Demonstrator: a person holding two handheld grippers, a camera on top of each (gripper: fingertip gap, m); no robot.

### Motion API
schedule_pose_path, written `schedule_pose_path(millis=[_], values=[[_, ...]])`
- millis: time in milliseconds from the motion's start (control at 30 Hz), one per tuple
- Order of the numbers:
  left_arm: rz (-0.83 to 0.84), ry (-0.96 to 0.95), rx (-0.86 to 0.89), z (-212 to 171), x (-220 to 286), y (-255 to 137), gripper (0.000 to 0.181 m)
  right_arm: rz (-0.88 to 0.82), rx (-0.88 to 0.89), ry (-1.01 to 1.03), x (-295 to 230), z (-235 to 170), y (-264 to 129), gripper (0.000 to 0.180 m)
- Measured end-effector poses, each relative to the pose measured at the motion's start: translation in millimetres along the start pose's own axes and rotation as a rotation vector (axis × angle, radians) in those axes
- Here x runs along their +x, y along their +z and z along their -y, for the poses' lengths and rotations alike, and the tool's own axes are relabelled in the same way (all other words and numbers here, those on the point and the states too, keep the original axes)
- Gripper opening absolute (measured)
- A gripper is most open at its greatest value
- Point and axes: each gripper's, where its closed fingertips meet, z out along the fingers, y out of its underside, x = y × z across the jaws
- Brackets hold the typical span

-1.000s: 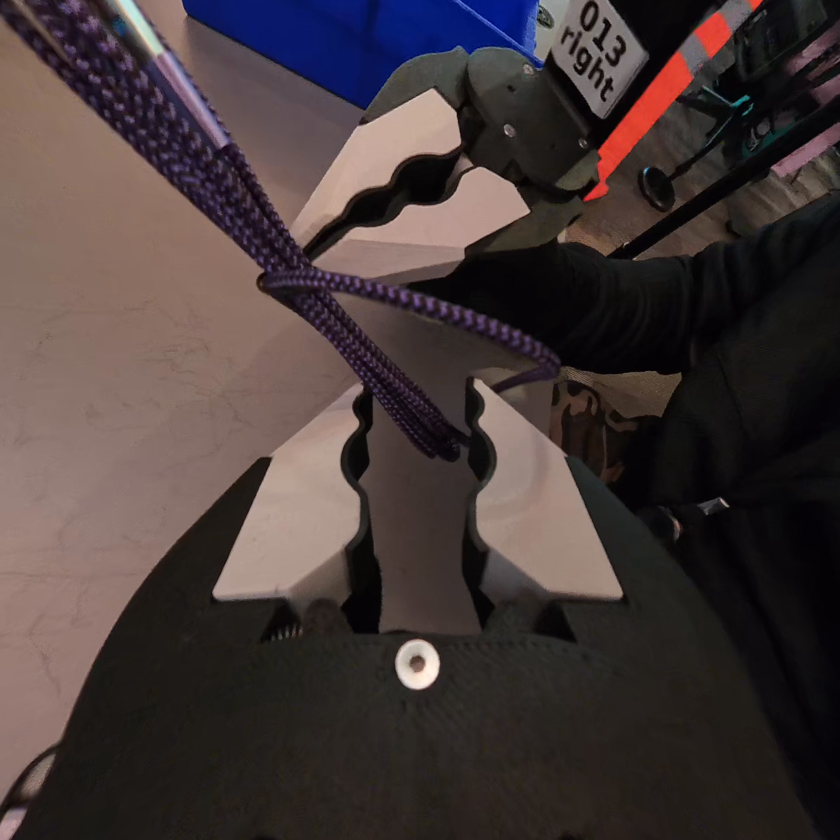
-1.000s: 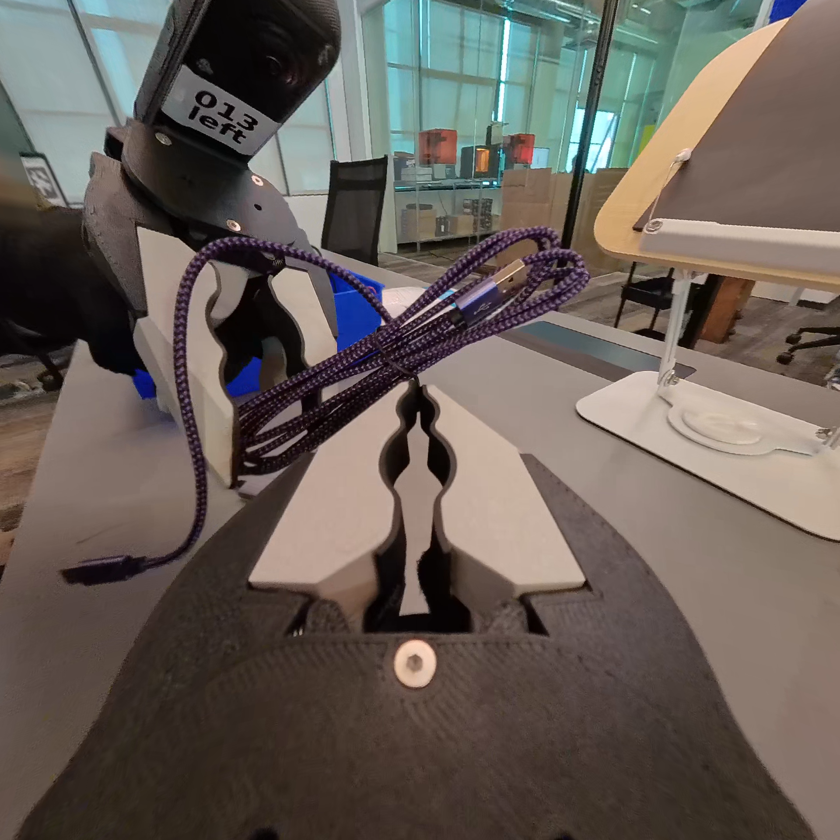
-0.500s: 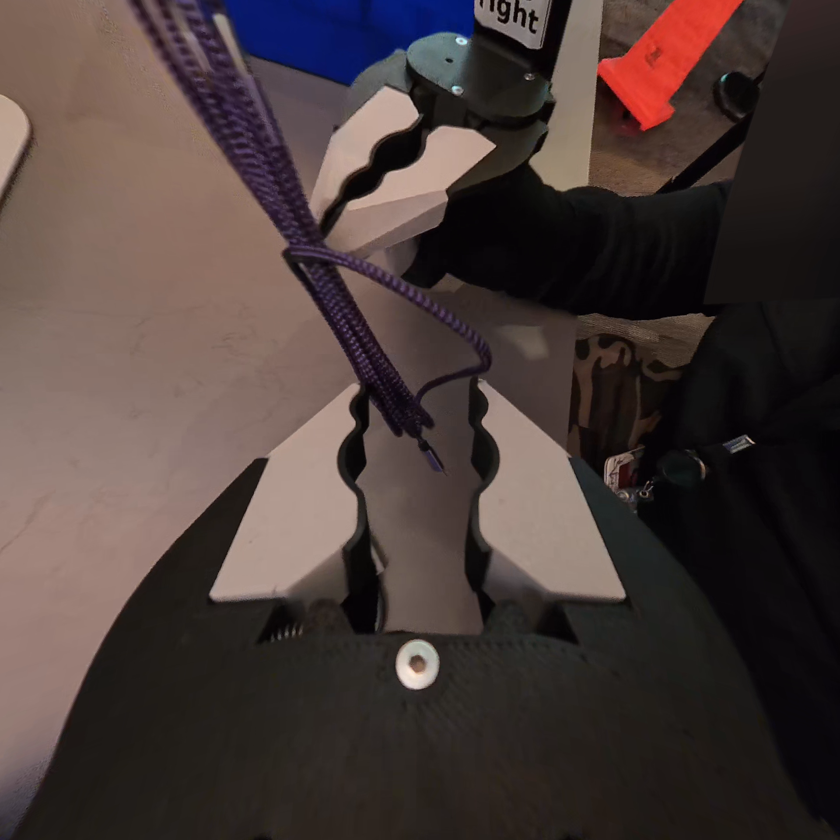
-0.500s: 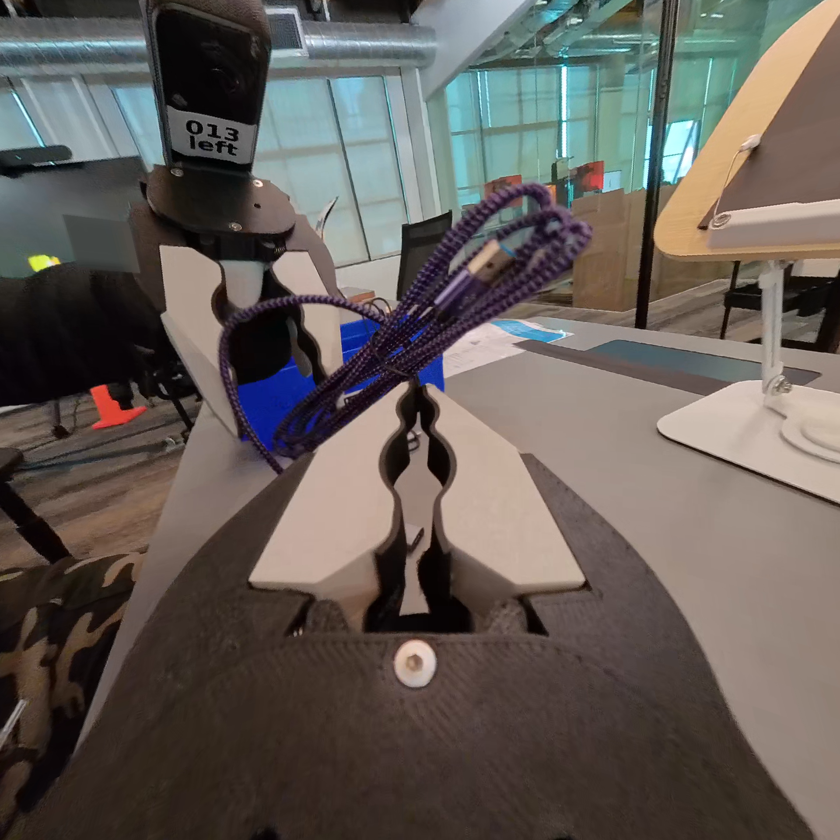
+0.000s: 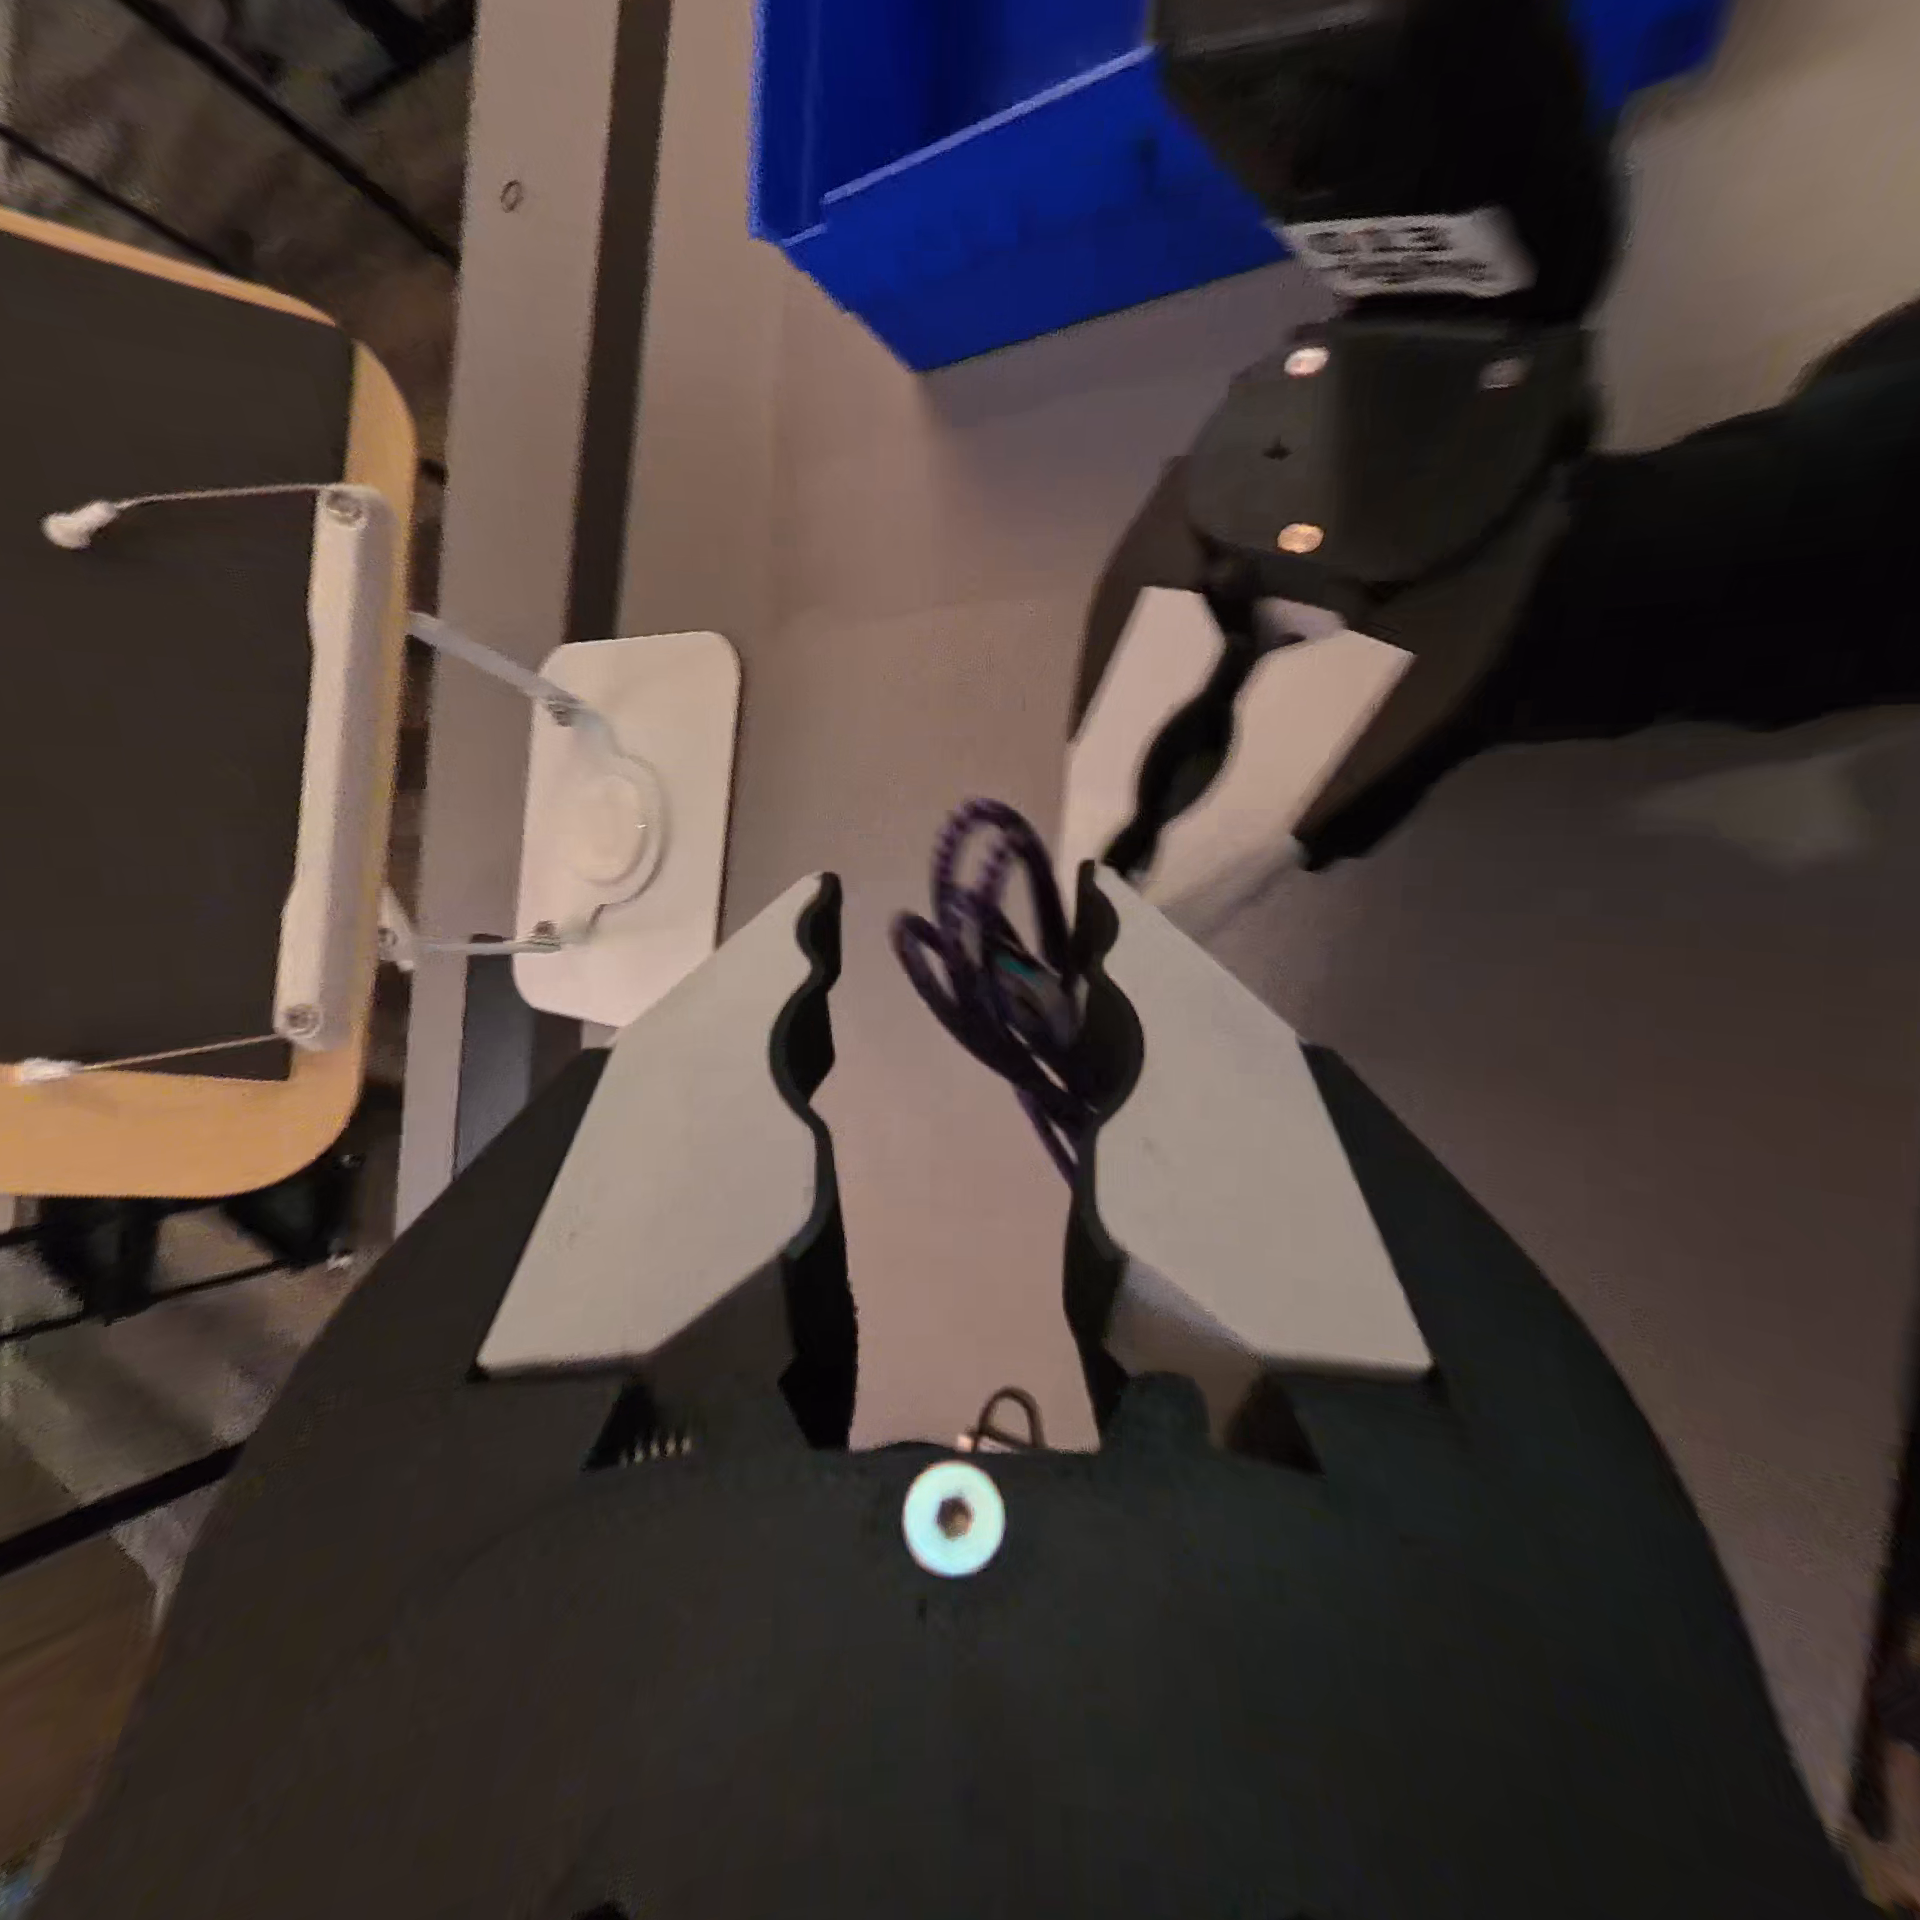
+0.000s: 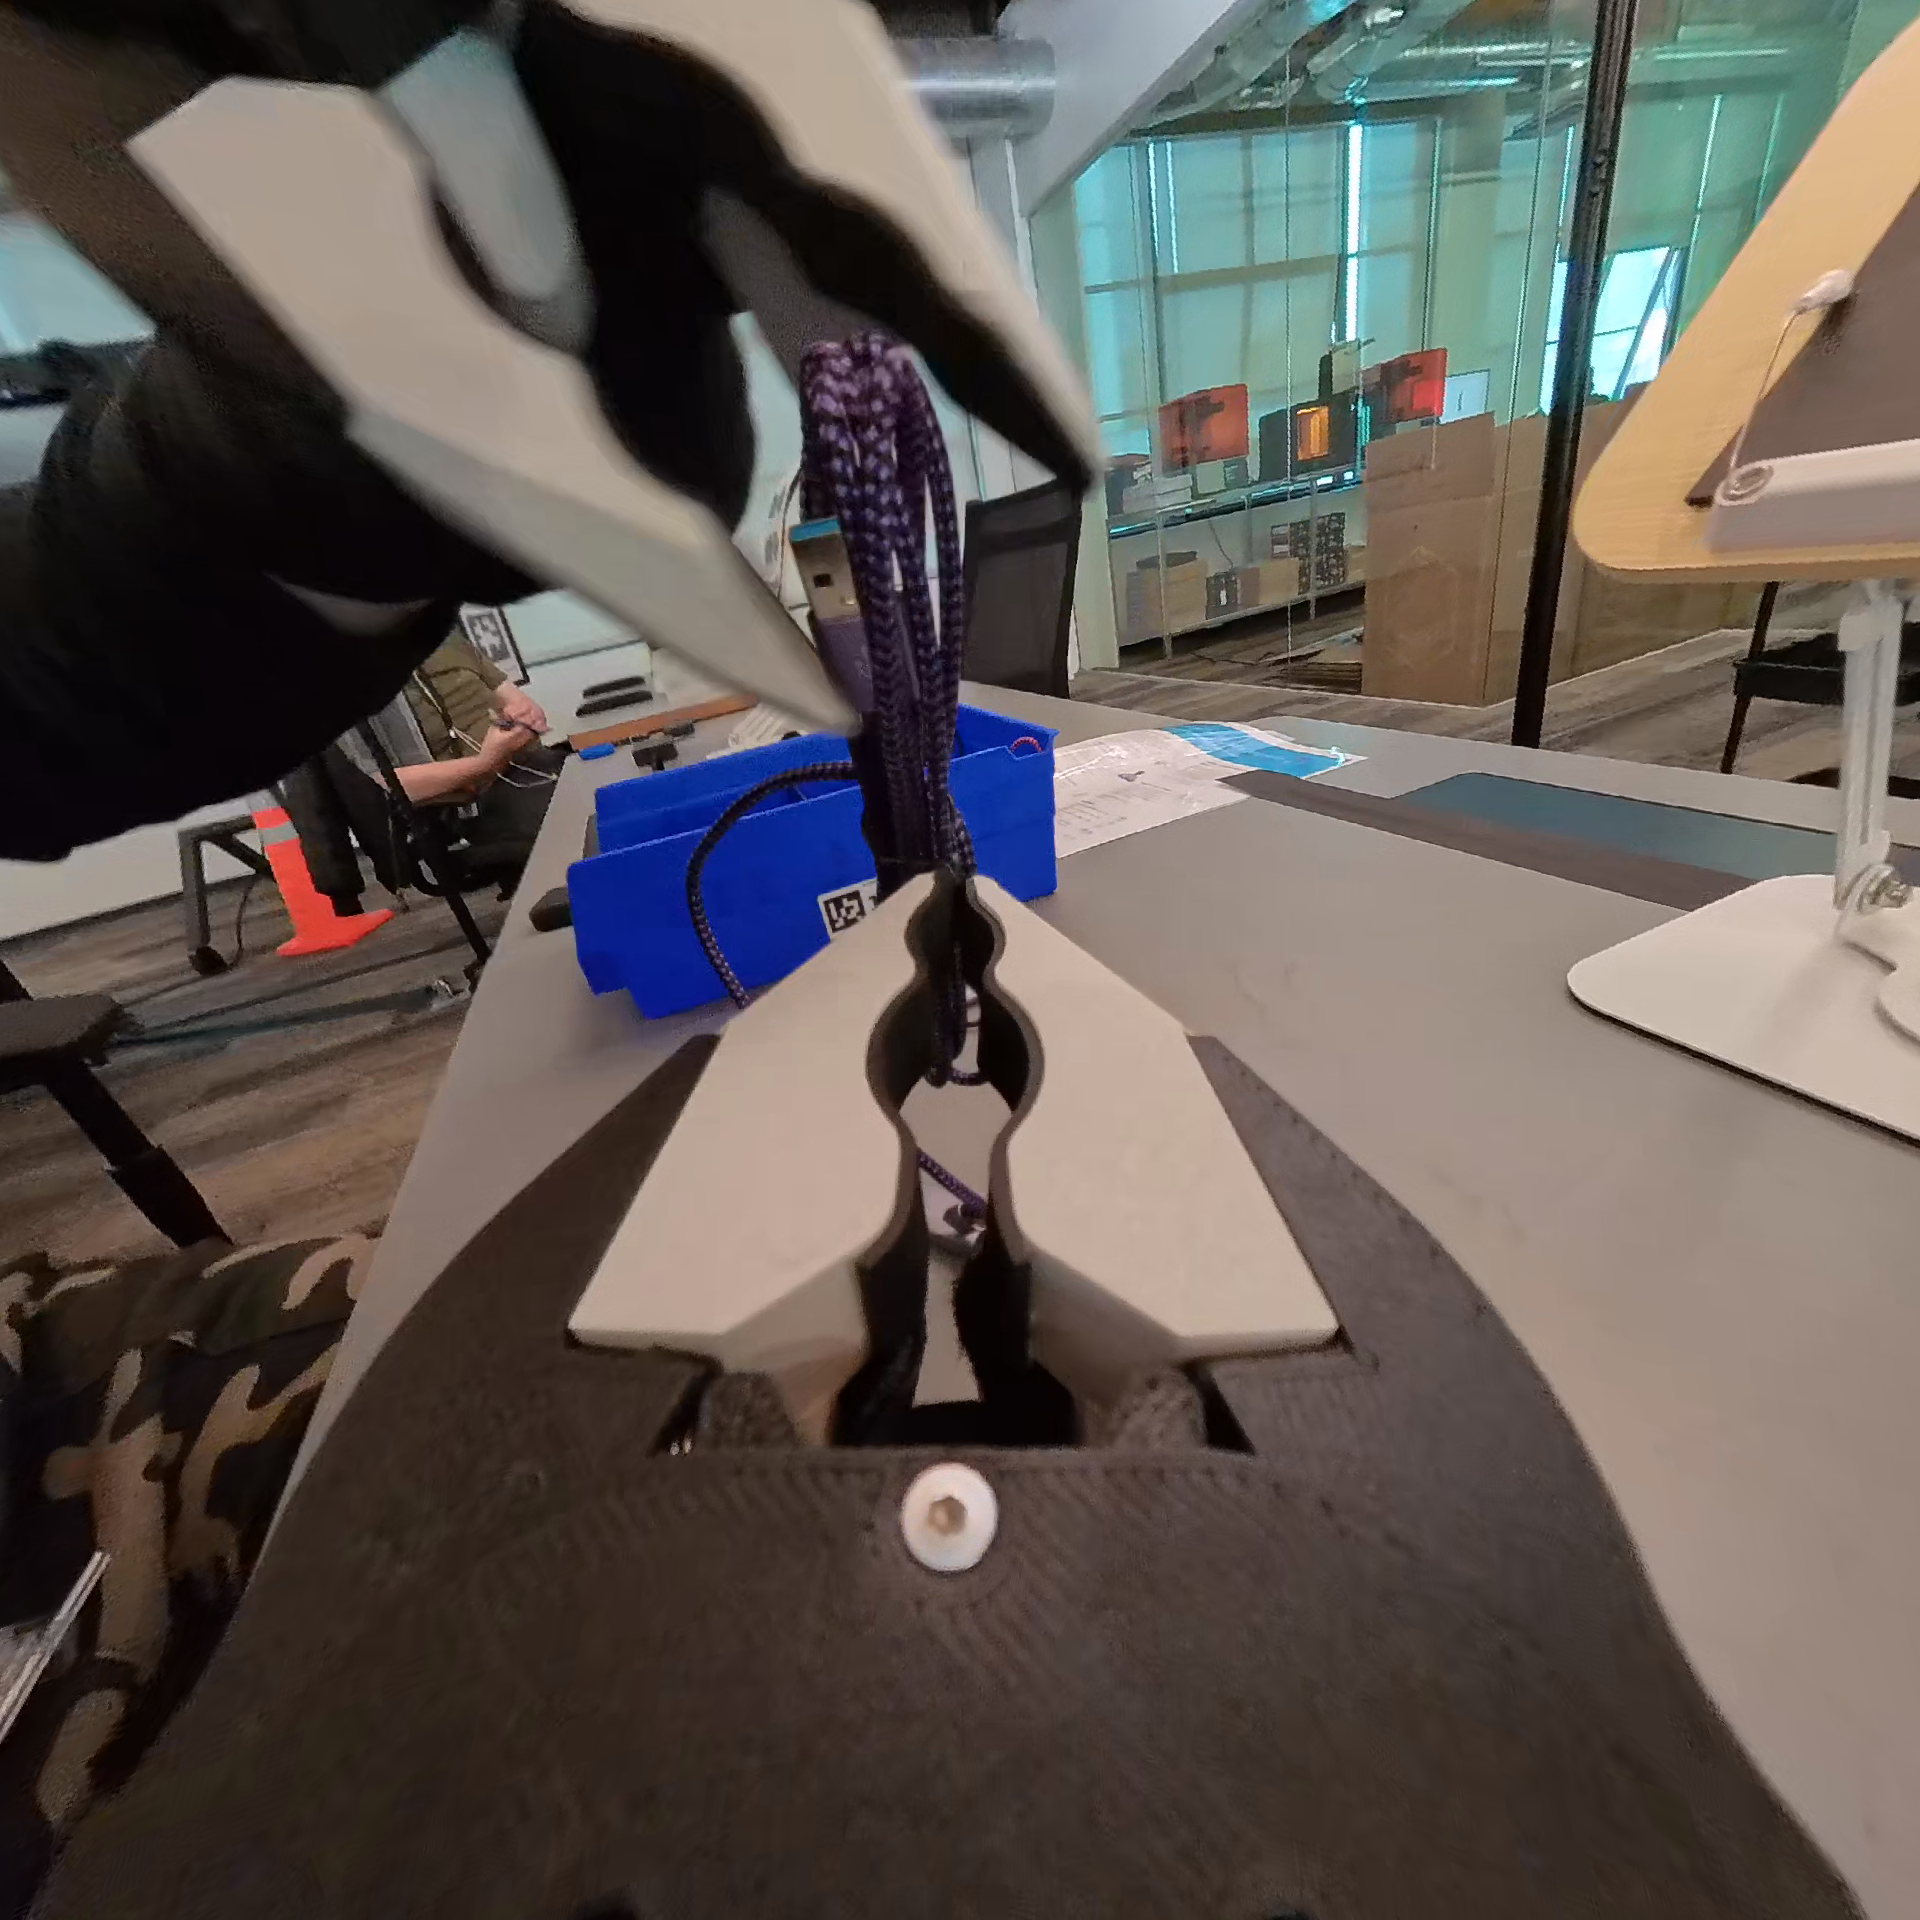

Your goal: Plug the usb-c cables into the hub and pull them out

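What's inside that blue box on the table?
Little shows. In the right wrist view the blue bin sits behind the purple cable bundle clamped in the right gripper; only a small red bit peeks at its rim. Its walls hide the rest.

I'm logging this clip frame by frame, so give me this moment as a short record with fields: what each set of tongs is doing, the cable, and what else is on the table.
right tongs: shut on the purple braided cable, bundle standing up from the tips
left tongs: open, above the bundle, holding nothing
cable state: coiled bundle, one metal plug showing near its top
hub: not visible in either view
blue bin: on the grey table, behind the cable
white stand: on the table, to the right
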Motion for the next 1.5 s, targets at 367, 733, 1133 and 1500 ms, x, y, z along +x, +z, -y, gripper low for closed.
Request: schedule_pose_path(millis=[367, 733, 1133, 1500], values=[[-0.153, -0.189, -0.152, -56, -25, 50, 0.022, 0.051, 0.04, -0.02, -11, 10, -3, 0.0], [-0.347, -0.242, -0.153, -89, 32, 69, 0.046, 0.05, 0.094, 0.075, 0, 15, -9, 0.0], [0.013, -0.163, -0.028, -64, 10, 44, 0.096, -0.02, -0.013, 0.092, 13, -5, -3, 0.0], [0.201, 0.198, -0.088, -48, 15, 26, 0.063, -0.031, -0.143, 0.036, 9, -27, 7, 0.0]])
